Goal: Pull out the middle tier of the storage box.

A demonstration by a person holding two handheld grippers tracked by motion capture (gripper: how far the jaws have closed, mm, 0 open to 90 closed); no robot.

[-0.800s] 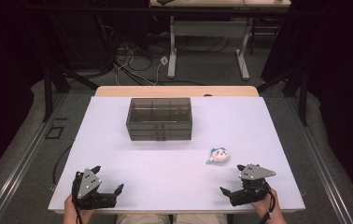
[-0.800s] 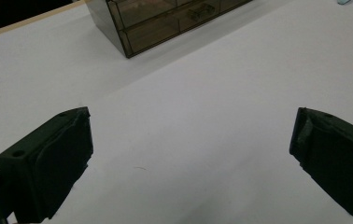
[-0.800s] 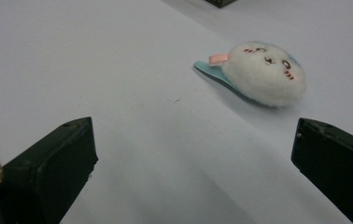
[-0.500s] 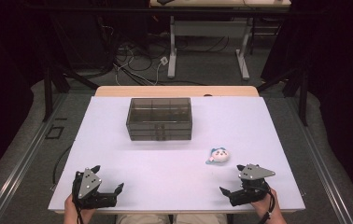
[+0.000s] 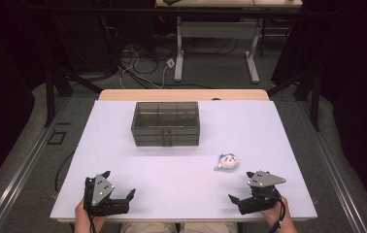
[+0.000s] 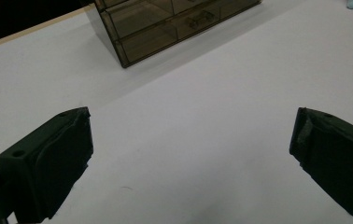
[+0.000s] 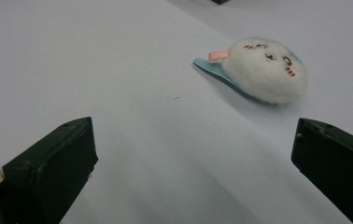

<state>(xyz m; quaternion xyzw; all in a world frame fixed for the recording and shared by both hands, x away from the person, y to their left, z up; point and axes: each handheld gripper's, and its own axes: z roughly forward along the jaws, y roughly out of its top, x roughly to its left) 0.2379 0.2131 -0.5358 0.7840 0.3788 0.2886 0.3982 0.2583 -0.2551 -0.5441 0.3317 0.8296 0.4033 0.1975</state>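
The plush toy (image 5: 228,161) is laid on the white tabletop (image 5: 288,141), just ahead of the right gripper (image 5: 242,203) and well apart from the drawer box (image 5: 166,123) at the far middle. In the right gripper view the toy (image 7: 264,70) is seen beyond the spread fingers (image 7: 53,168), untouched. The left gripper (image 5: 118,201) is rested at the near edge, its fingers (image 6: 48,163) released too, nothing between them. Both seem parked ready; a reach to the toy is judged likeliest.

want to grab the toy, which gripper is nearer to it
The right gripper: the plush toy lies just ahead of its open fingers. The left gripper sits across the table, facing the drawer box.
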